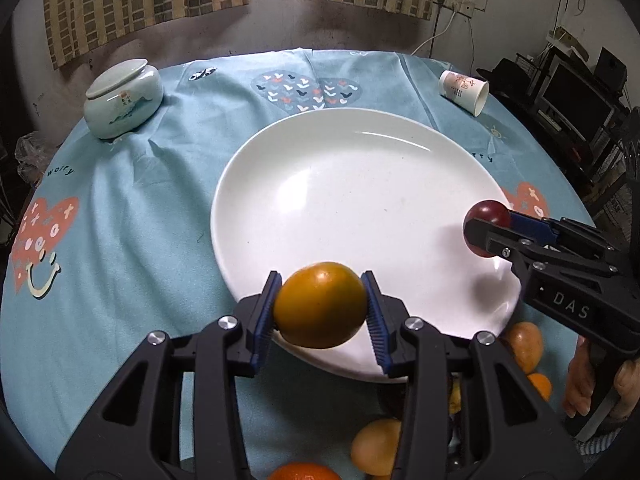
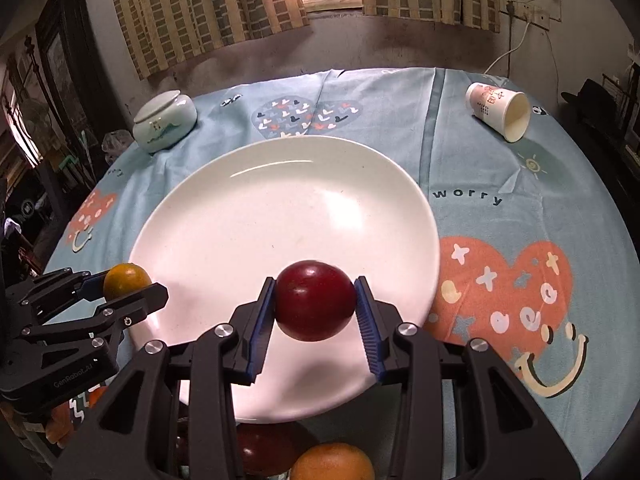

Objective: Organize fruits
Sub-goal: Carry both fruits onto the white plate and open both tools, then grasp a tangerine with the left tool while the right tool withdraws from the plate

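My left gripper is shut on an orange fruit and holds it above the near rim of a large white plate. My right gripper is shut on a dark red fruit above the plate's near part. In the left wrist view the right gripper with the red fruit is over the plate's right rim. In the right wrist view the left gripper with the orange fruit is at the plate's left rim. The plate holds no fruit.
Several loose fruits lie near the table's front edge: oranges and a dark red one. A lidded pale green jar stands at the back left. A paper cup lies on its side at the back right.
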Tool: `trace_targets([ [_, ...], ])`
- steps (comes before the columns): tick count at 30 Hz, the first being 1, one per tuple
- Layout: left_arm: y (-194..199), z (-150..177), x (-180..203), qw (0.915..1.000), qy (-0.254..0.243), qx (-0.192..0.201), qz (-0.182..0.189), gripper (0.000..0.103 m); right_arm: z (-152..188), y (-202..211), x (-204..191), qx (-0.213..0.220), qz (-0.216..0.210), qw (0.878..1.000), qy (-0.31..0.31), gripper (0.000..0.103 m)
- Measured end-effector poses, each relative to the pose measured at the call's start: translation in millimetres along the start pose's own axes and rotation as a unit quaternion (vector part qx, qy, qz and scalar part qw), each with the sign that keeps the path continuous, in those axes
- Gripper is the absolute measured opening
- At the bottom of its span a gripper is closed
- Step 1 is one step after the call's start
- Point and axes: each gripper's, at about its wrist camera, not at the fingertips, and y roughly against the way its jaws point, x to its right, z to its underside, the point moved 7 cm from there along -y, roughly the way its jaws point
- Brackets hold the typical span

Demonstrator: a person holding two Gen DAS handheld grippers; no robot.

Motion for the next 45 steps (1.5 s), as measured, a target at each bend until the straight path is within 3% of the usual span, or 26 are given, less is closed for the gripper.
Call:
trace_targets([
  [4,-8,1,-2,1.0000,0.000,-0.006,-0.001,0.042,5,-12,1,-0.019,0.006,1.000,0.007,0.040],
  [8,-2,-4,-2,1.0000,-0.002,0.007,-0.005,0.057,6,-15,1,-0.021,0.019,0.999,0.021,0.041],
  [16,4,-5,-5,0.9999,0.004,0.010,-0.005,0.059,-1,-4,1,-0.001,0.024,0.999,0.023,0.043],
  [23,55,-10,-12,0.9982,0.016,0.056,-0.011,0.062,-21,62,-12,0.074,0.017,0.997,0.031,0.043],
  [27,91,11,-20,0.9964,0.031,0.075,-0.024,0.068,-20,113,-26,0.120,0.011,0.992,0.041,0.048],
  [29,101,28,-23,0.9963,0.036,0.073,-0.029,0.068,-11,137,-31,0.138,0.005,0.989,0.045,0.059],
  [34,125,78,-33,0.9948,0.042,0.073,-0.057,0.069,31,172,-33,0.156,0.006,0.987,0.047,0.060],
  [37,132,107,-38,0.9943,0.060,0.069,-0.054,0.074,56,182,-22,0.163,0.016,0.986,0.036,0.065],
  [40,127,127,-38,0.9947,0.070,0.059,-0.046,0.074,81,182,-6,0.163,0.009,0.986,0.019,0.066],
  [45,109,138,-33,0.9953,0.068,0.043,-0.054,0.074,114,155,20,0.128,-0.003,0.992,-0.017,0.066],
])
